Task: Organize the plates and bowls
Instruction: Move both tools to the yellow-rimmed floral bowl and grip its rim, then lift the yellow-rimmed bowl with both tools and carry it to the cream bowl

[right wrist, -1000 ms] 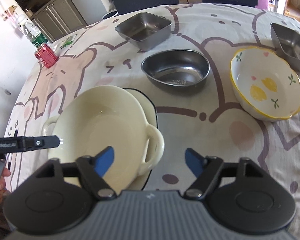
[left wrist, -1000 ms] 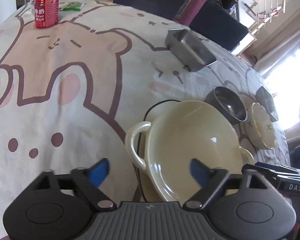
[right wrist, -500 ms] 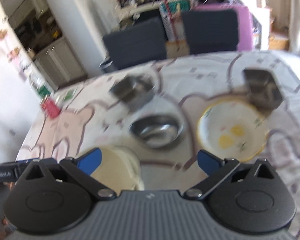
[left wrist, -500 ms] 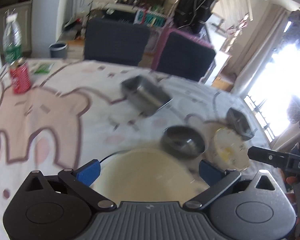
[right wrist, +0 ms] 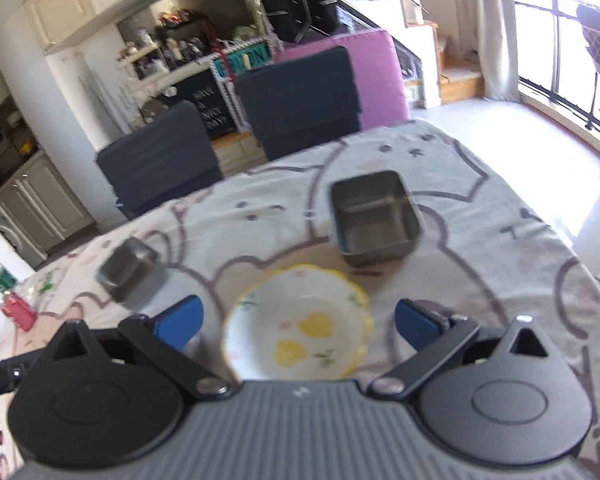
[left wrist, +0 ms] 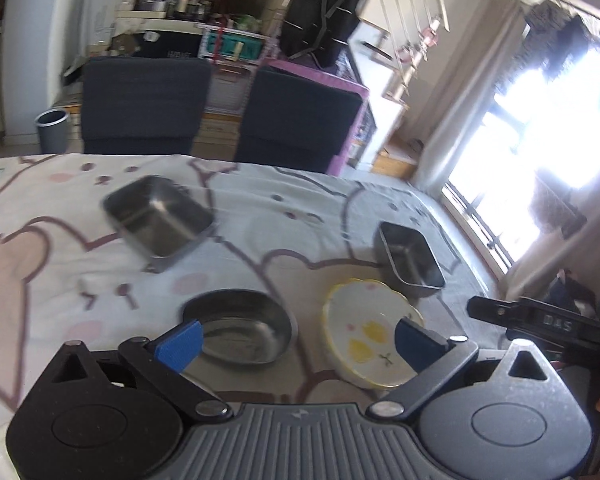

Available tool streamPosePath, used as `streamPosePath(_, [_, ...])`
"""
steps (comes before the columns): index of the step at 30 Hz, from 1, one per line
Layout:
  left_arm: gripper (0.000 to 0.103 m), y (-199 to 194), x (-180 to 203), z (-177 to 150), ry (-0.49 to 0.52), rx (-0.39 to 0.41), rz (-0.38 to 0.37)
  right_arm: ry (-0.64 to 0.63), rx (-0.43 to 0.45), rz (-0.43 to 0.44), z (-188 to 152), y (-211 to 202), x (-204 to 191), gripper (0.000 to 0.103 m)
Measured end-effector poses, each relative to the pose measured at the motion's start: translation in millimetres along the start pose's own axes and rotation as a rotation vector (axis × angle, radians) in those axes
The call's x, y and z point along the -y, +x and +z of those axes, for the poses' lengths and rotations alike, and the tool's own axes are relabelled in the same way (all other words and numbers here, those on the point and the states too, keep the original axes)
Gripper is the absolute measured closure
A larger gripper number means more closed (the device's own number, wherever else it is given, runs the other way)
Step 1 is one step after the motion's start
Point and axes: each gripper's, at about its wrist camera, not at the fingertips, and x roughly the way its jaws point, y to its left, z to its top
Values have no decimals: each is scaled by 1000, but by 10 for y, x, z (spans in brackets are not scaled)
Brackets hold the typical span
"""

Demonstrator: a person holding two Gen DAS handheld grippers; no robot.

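Observation:
A round steel bowl and a white floral bowl with a yellow rim lie on the cartoon tablecloth just past my open, empty left gripper. Two square steel trays sit further back, one at the left and one at the right. In the right wrist view the floral bowl lies between the fingers of my open, empty right gripper, below them. The right steel tray and the left steel tray stand beyond it. The cream handled bowl is out of view.
Two dark chairs stand at the table's far edge. A red can and a green-labelled bottle are at the far left. The right gripper's tip shows at the right of the left view. A bright window is right.
Both grippers have tilted up and moved right, away from the cream handled bowl, which has dropped out of view. The floral bowl and steel dishes now fill the views.

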Motion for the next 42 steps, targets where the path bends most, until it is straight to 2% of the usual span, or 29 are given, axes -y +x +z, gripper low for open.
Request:
streamPosePath(3, [12,195,152,14,17,-28,-19,39,-35,-42,3,166,218,0])
streamPosePath(5, [20,317,241,22,28,-43,-30,36,-50,-64,19,289,325,1])
streamPosePath(9, [32,580,378,45,46,-72,-45,-10,-81,-22,-5,499,431,11])
streamPosePath(13, [42,843,458,43,66,-113,-39,-22,-125,-35,-46,703,439,13])
streamPosePath(17, [49,1094,476,40,99,-154,-8,-17,-159,-1,-76,884,465,37])
streamPosePath(19, [52,1202,455,46,109,-172,10,-13,-188,1,-76,947,472,44])
streamPosePath(21, [54,1288,422,57,117,-186,21,-20,-202,-9,-90,1032,488,68])
streamPosePath(23, [57,1359,394,71,120,-196,23,-10,-216,-8,-93,1072,513,86])
streamPosePath(24, [58,1393,386,77,121,-200,22,8,-223,7,-90,1091,534,89])
streamPosePath(27, [65,1514,378,88,129,-217,22,7,-236,11,-78,1097,509,93])
streamPosePath(31, [82,1686,380,58,147,-259,42,-1,-247,-4,-61,1144,474,94])
streamPosePath(34, [89,1794,350,16,139,-298,46,26,-262,-11,-43,1176,476,95])
streamPosePath(42, [92,1896,331,3,120,-331,28,36,-291,-21,-43,1293,465,95])
